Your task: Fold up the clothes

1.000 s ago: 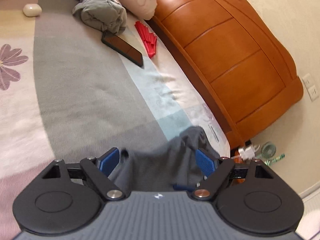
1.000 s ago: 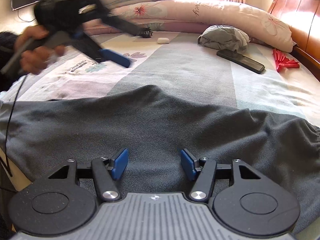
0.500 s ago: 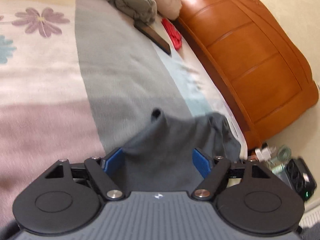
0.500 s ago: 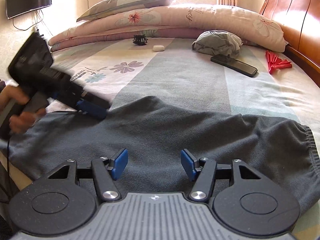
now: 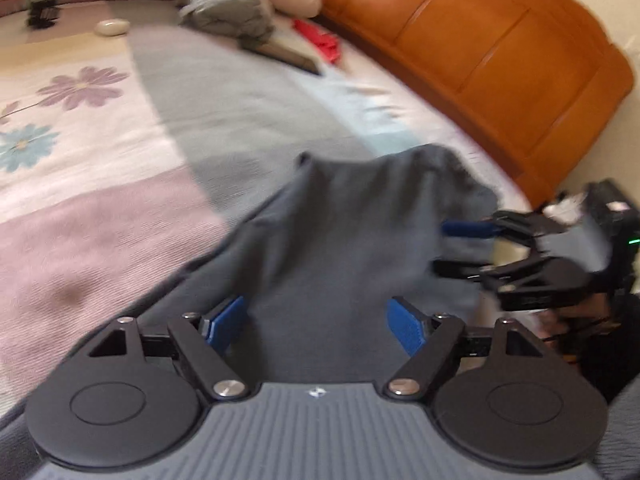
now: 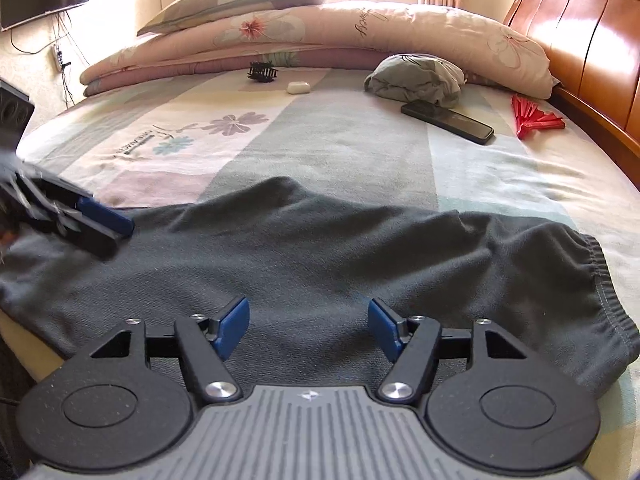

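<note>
**Folding soft grey pants on the bed**

Spread flat on the bed (image 6: 360,148), the grey pants (image 6: 320,248) are judged soft and floppy. The left tool (image 5: 318,322) is closing over them; the right tool (image 6: 308,326) is opening, pinching nothing. The thick waistband (image 6: 600,280) looks best for grabbing.

a phone (image 6: 447,121) and red fan (image 6: 536,116) lie on the bed (image 6: 352,136).

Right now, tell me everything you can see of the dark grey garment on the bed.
The dark grey garment looks like soft knit trousers, spread crosswise over the near edge of the striped bedspread, wrinkled, with a ridge bunched up along its far edge. A gathered elastic band shows at its right end. The left gripper is at its left end, jaws closing. The right gripper hangs over the middle, jaws opening, nothing pinched.
</note>
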